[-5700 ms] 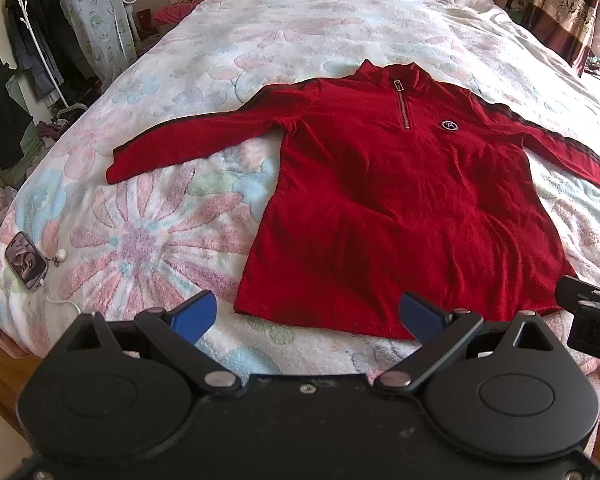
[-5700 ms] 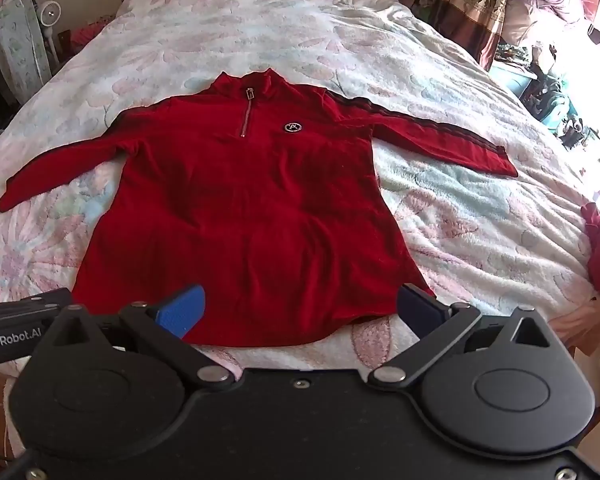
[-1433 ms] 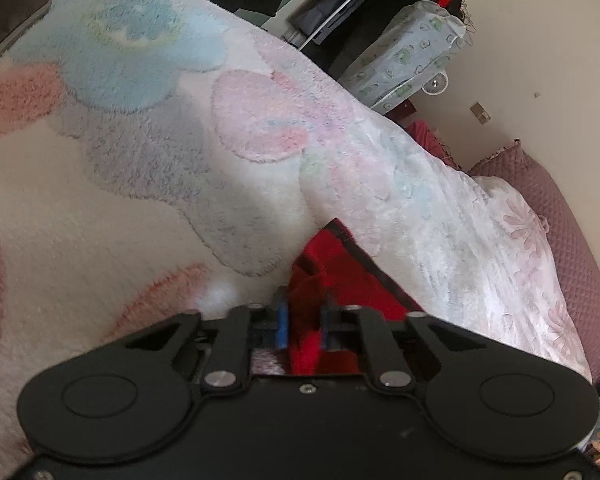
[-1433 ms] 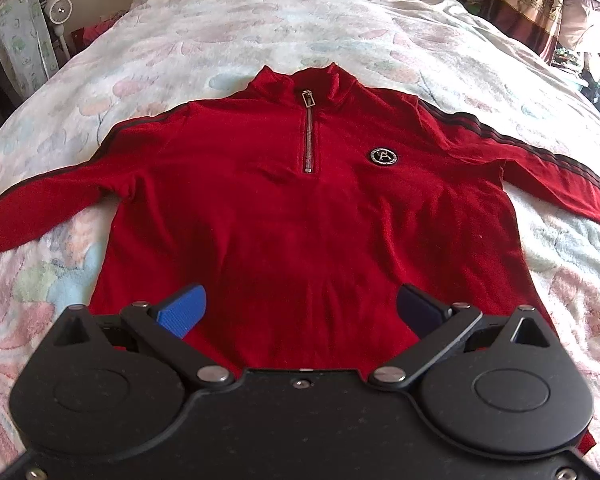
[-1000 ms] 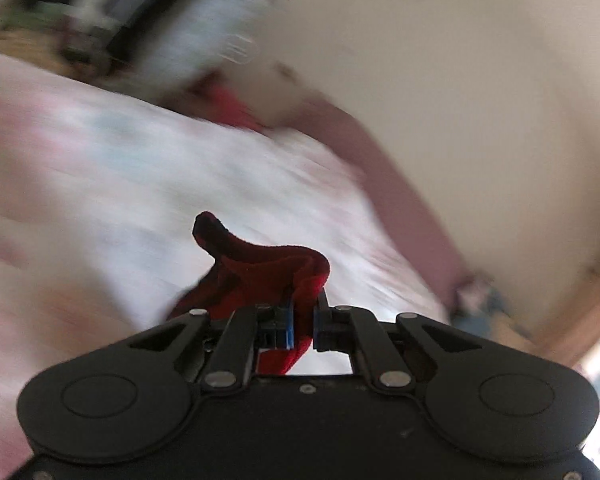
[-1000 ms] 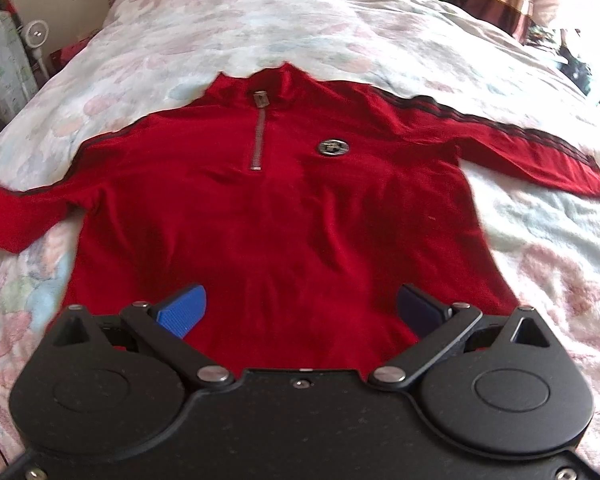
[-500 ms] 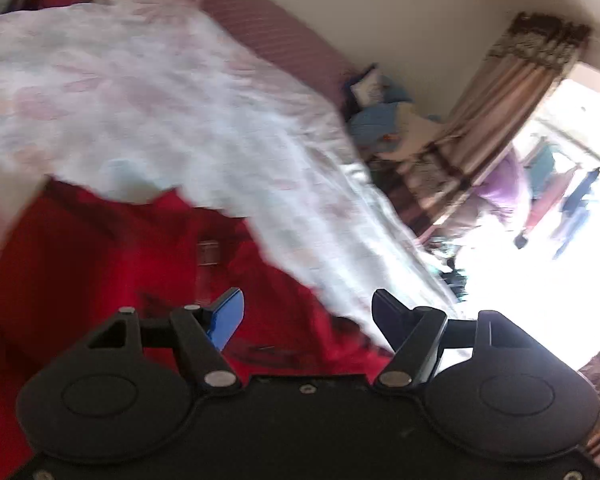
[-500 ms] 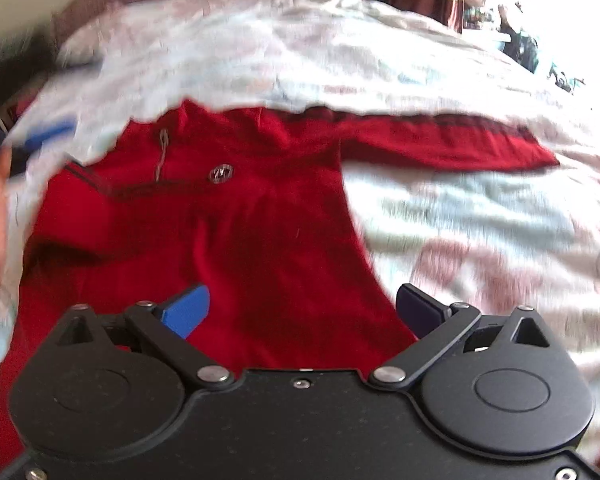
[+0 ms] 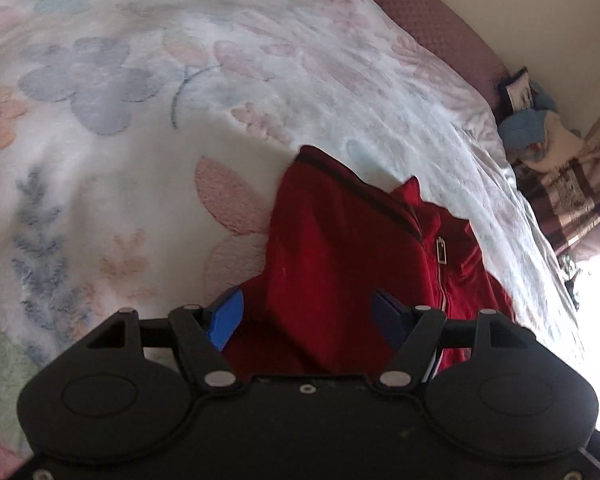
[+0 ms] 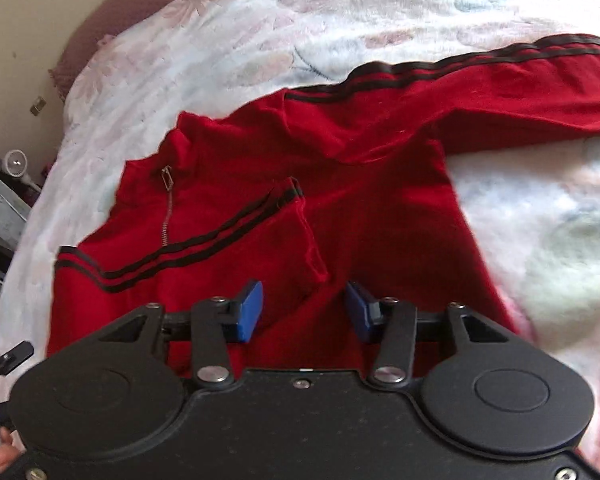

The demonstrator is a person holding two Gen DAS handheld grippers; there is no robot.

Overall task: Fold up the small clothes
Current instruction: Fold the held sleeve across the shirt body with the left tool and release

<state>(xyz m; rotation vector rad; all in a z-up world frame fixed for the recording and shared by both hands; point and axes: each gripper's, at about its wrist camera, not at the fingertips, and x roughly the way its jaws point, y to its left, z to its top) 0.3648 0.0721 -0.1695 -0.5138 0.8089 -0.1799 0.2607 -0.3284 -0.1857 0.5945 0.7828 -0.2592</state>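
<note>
Red, soft knit fabric fills the nearest ground in both wrist views: a small red long-sleeved zip-neck top with black stripes (image 10: 380,208) is spread flat on a fluffy white floral bedspread (image 10: 540,240). Over its body the right gripper (image 10: 303,311) is held with its blue pads closing; only a low ridge of cloth lies between them and nothing is pinched yet. The left gripper (image 9: 306,318) is held released above the shoulder, its pads well apart and empty. The folded striped sleeve (image 10: 204,248) is seen laid across the chest, its cuff just beside the right gripper. The garment is judged light, limp and easily creased, so a hold is best taken at a cuff, hem or seam edge. Further off, the metal zip (image 10: 167,200) and collar are pointed toward the far headboard, giving the body's long axis, while the unfolded striped sleeve (image 10: 500,92) is stretched sideways to the right.
</note>
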